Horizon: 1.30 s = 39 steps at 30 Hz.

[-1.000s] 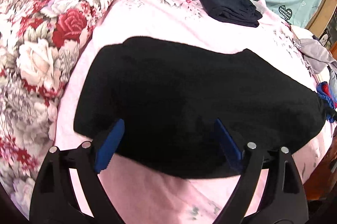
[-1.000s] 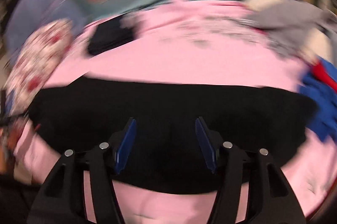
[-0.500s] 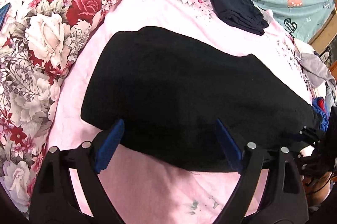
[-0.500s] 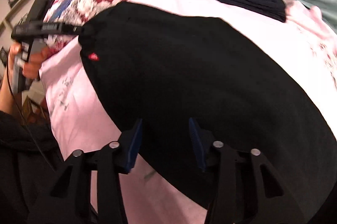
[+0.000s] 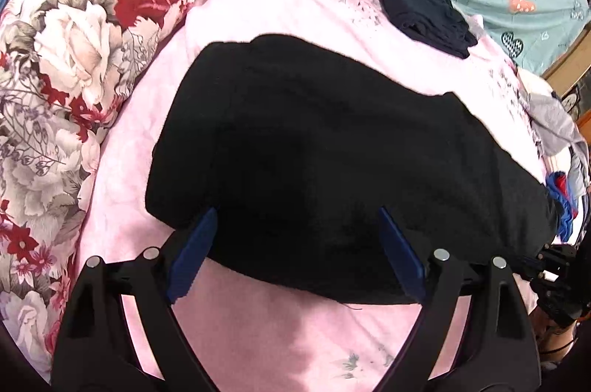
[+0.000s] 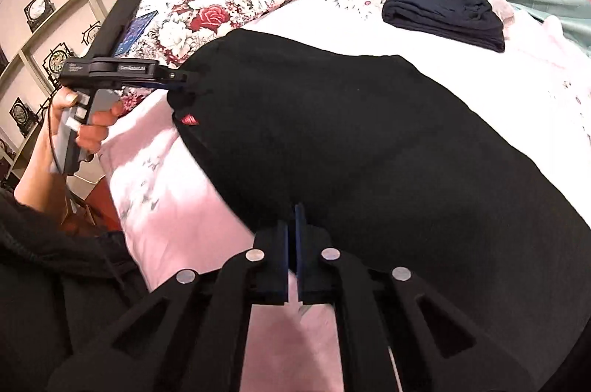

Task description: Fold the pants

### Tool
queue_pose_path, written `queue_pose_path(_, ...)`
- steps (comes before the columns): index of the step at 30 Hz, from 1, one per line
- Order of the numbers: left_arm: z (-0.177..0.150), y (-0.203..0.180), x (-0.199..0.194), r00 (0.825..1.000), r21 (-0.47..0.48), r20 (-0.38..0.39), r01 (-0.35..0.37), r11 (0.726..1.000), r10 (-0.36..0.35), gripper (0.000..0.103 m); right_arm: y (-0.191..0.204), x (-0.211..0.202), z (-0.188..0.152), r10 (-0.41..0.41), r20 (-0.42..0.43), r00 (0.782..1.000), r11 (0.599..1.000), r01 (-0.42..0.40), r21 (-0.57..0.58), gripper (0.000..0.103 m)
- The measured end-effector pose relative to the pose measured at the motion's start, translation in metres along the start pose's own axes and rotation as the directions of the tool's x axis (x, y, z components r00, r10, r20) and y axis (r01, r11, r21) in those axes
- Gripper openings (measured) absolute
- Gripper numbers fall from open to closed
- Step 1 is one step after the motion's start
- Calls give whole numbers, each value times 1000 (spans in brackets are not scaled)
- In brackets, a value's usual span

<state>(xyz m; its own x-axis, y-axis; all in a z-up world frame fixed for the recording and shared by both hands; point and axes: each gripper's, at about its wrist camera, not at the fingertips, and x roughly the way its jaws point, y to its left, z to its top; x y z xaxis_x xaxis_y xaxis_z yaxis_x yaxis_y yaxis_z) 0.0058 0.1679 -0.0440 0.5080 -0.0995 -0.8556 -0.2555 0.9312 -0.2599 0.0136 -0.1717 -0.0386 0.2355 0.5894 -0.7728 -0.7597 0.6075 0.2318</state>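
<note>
Right now the black pants (image 5: pixel 332 170) lie flat across the pink bedsheet (image 5: pixel 280 336), their long axis running left to right along the near side of the bed, with one gripper at each end. At the near right, the right gripper (image 6: pixel 291 229) has its blue pads pressed together on the near hem of the fabric, so it looks pinched onto the cloth. At the far left end, the left gripper (image 5: pixel 295 240) has its fingers spread wide, straddling the near edge of the pants without clamping anything; seen from the right wrist view, its tips touch the corner beside a small red tag (image 6: pixel 189 120). Judging by this, the coming move turns on both ends being held along that same near edge, and the left end is not yet caught

How many layers the pants already have is hard to tell, since the black cloth swallows every crease. A dark folded garment (image 6: pixel 443 10) sits well apart toward the far side, near the floral pillow (image 5: pixel 92 41)
</note>
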Motion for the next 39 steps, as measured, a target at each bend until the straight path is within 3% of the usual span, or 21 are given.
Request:
queue_pose_path(2, 0, -1, 4, 1000, 9, -17, -24, 1000, 24, 88, 7, 20, -9, -18, -65, 998, 1000, 18, 0, 4)
queue_pose_path(4, 1, -4, 2, 999, 21, -16, -43, 999, 43, 88, 11, 21, -11, -44, -32, 999, 999, 43, -26, 8)
queue_pose_path(5, 1, -7, -2, 998, 25, -7, -56, 998, 56, 88, 10, 20, -10, -38, -38, 999, 999, 37, -23, 15)
queue_pose_path(6, 1, -11, -8, 997, 34, 9, -77, 996, 76, 88, 8, 16, -8, -32, -44, 999, 999, 31, -14, 35)
queue_pose_path(8, 0, -19, -23, 991, 56, 69, -117, 992, 113, 88, -5, -1, -6, -27, 4, 1000, 999, 26, 22, 42)
queue_pose_path(11, -4, -45, -43, 988, 139, 146, -66, 988, 45, 92, -41, -37, -10, 12, 97, 995, 987, -27, 160, 42)
queue_pose_path(13, -5, -65, -43, 987, 203, 161, -23, 979, -10, 95, -75, -60, -21, -74, 140, 987, 959, 32, 281, 42)
queue_pose_path(15, -5, -81, -32, 989, 257, 146, -20, 966, -18, 96, -119, -83, -42, -234, 122, 965, 885, 160, 438, 42)
queue_pose_path(20, -7, -77, 17, 999, 236, -2, -46, 971, 48, 96, -208, -133, -122, -430, -33, 902, 633, 326, 702, 42)
queue_pose_path(21, -8, -71, 28, 997, 223, -31, -57, 973, 65, 96, -221, -150, -143, -477, -41, 878, 577, 347, 739, 39)
queue_pose_path(23, -14, -70, 31, 996, 239, -22, -75, 968, 83, 96, -237, -180, -173, -599, -106, 793, 443, 439, 782, 34)
queue_pose_path(24, -15, -72, 29, 995, 247, -18, -86, 965, 93, 96, -239, -190, -180, -637, -133, 760, 394, 469, 791, 14)
queue_pose_path(26, -12, -76, 23, 994, 235, -17, -96, 967, 103, 96, -237, -203, -184, -634, -115, 765, 361, 424, 831, 17)
queue_pose_path(27, -9, -77, 21, 996, 225, -13, -84, 971, 89, 96, -231, -205, -178, -640, -81, 764, 383, 408, 829, 23)
queue_pose_path(28, -5, -80, 15, 999, 214, 0, -50, 976, 52, 96, -221, -202, -162, -631, -6, 776, 458, 379, 804, 25)
queue_pose_path(30, -3, -88, 9, 1000, 225, 21, -13, 974, 9, 96, -211, -185, -137, -558, 79, 826, 570, 313, 760, 50)
queue_pose_path(31, -2, -92, 11, 1000, 238, 24, -15, 971, 10, 96, -211, -168, -123, -516, 84, 853, 605, 293, 740, 52)
queue_pose_path(34, -1, -95, 31, 997, 250, -6, -73, 965, 77, 96, -228, -108, -91, -473, -132, 871, 562, 413, 716, 53)
queue_pose_path(36, -6, -91, 47, 994, 244, -32, -95, 965, 105, 96, -221, -96, -67, -506, -123, 854, 574, 439, 691, 54)
queue_pose_path(37, -11, -91, 48, 994, 268, -7, -103, 958, 108, 96, -212, -95, -54, -493, -76, 867, 619, 410, 669, 54)
queue_pose_path(39, -17, -94, 45, 993, 299, 28, -122, 947, 119, 96, -175, -79, -10, -415, 62, 908, 765, 311, 563, 54)
